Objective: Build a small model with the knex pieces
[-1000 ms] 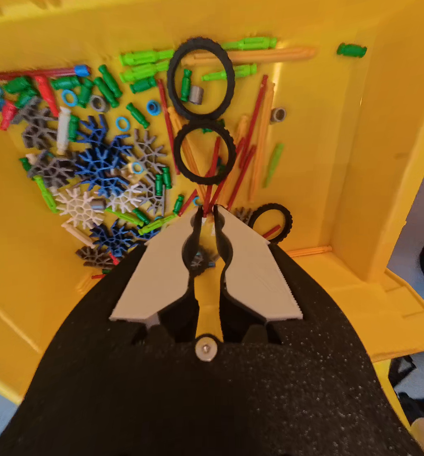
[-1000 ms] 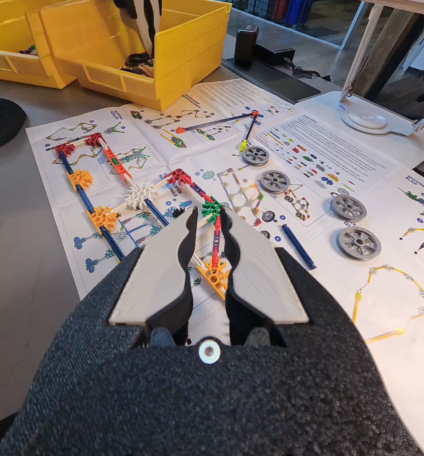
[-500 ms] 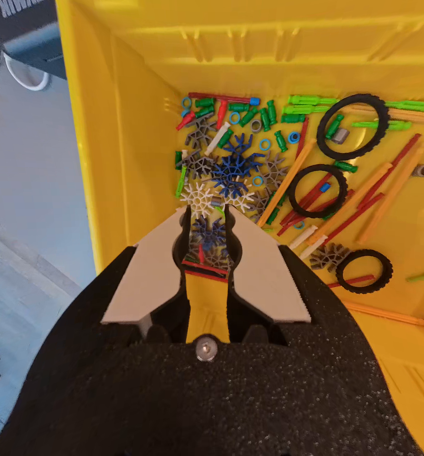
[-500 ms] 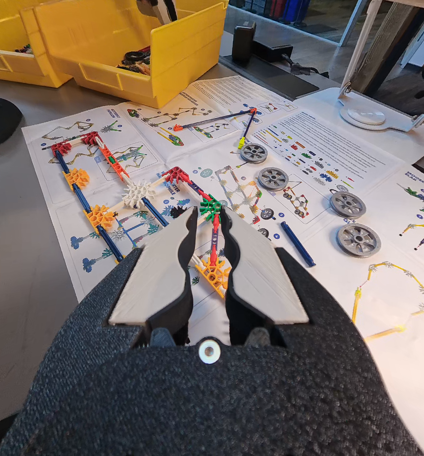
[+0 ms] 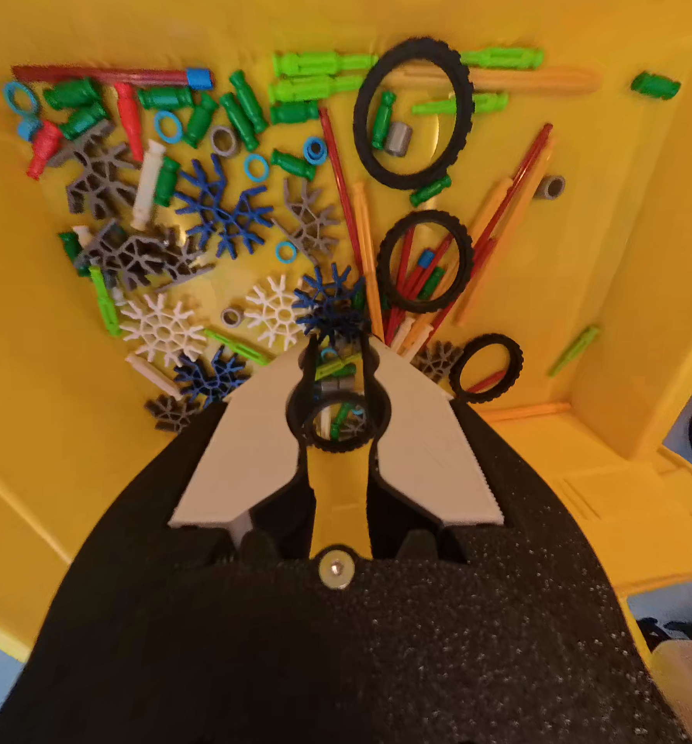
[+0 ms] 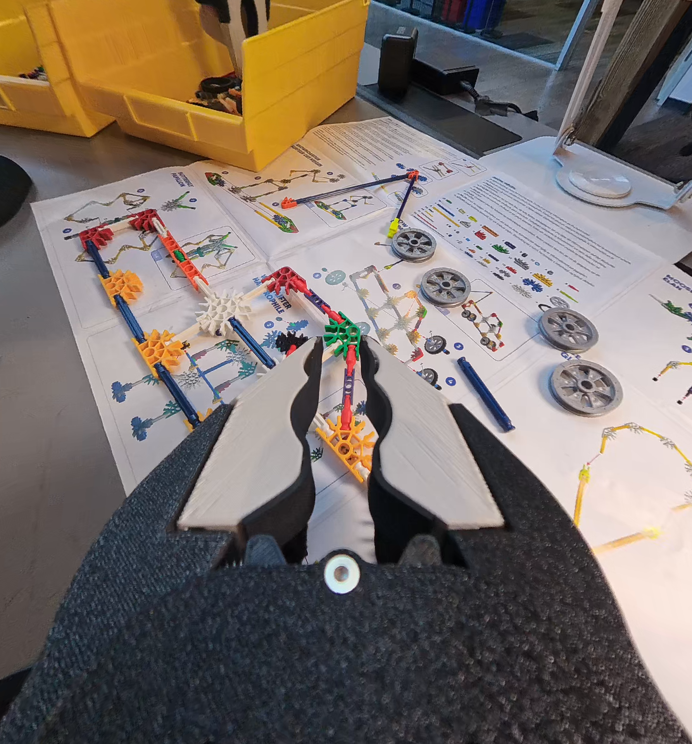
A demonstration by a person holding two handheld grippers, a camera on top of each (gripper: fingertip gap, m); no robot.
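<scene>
**Left gripper back over the bin's middle**

The left gripper (image 5: 338, 342), half a second ago by the bin's (image 5: 638, 282) left wall, now sits mid-bin, jaws slightly apart, a blue connector (image 5: 330, 308) at its tips; whether it is gripped is unclear. A small tyre (image 5: 338, 426) lies between the fingers. The right gripper (image 6: 340, 344) hovers unchanged, slightly apart, over the model (image 6: 342, 334) on the sheet (image 6: 537, 241).

Each hand-held gripper, left (image 5: 338, 346) and right (image 6: 340, 346), has pale grey wedge-shaped fingers (image 6: 255, 435) with wavy black inner edges, a rough black body (speckled on the left) and one silver screw (image 6: 341, 573).
</scene>
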